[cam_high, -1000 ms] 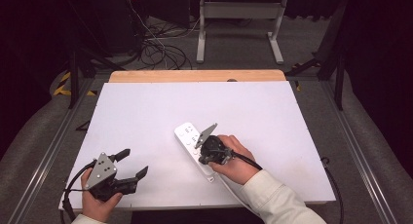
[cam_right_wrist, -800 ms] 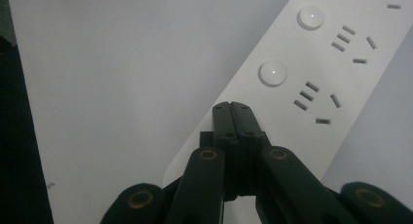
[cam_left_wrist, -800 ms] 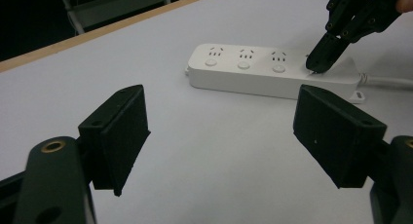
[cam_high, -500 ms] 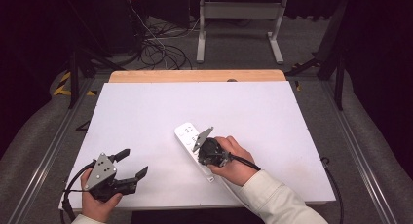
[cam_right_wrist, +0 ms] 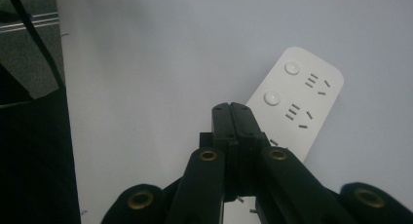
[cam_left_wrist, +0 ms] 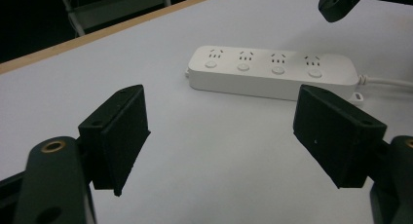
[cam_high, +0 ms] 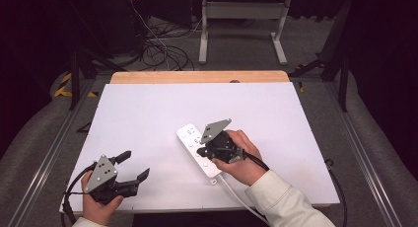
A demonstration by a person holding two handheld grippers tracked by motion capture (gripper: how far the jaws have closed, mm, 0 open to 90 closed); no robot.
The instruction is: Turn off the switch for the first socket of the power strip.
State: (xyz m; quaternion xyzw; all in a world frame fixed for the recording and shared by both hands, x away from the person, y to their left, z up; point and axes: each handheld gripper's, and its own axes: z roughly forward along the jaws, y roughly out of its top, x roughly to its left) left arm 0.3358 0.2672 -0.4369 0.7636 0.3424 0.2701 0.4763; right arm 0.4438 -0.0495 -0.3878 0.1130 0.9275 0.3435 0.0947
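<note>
1. Table [cam_high: 148, 113]: white board, wooden strip along its 12 o'clock edge, bare over most of its face. Open room is widest from 9 through 12 to 3 o'clock of the centre; the near edge at 6 o'clock is where both forearms come in.

2. Power strip [cam_high: 194, 143]: white, four sockets each with a round button, lying flat just toward 5 o'clock of the table centre. Long axis runs from 11 to 5 o'clock, cable [cam_high: 241, 200] leaving the 5 o'clock end toward the near edge. Bare board all round it, so it could slide any way but toward the person without meeting an edge.

3. Right gripper [cam_high: 201, 151]: over the strip's middle, jaws pressed together with nothing between them. In the right gripper view the closed tip sits above the third socket, the two far sockets lying clear beyond it. Judged: closed jaws make a blunt point, suited to pressing a button; whether it touches the strip cannot be told.

4. Left gripper [cam_high: 133, 165]: near the table's 7 o'clock corner, well apart from the strip, jaws spread wide and empty. Its own view looks across at the strip's long side. Judged: parked out of the way, ready to steady the strip.
</note>
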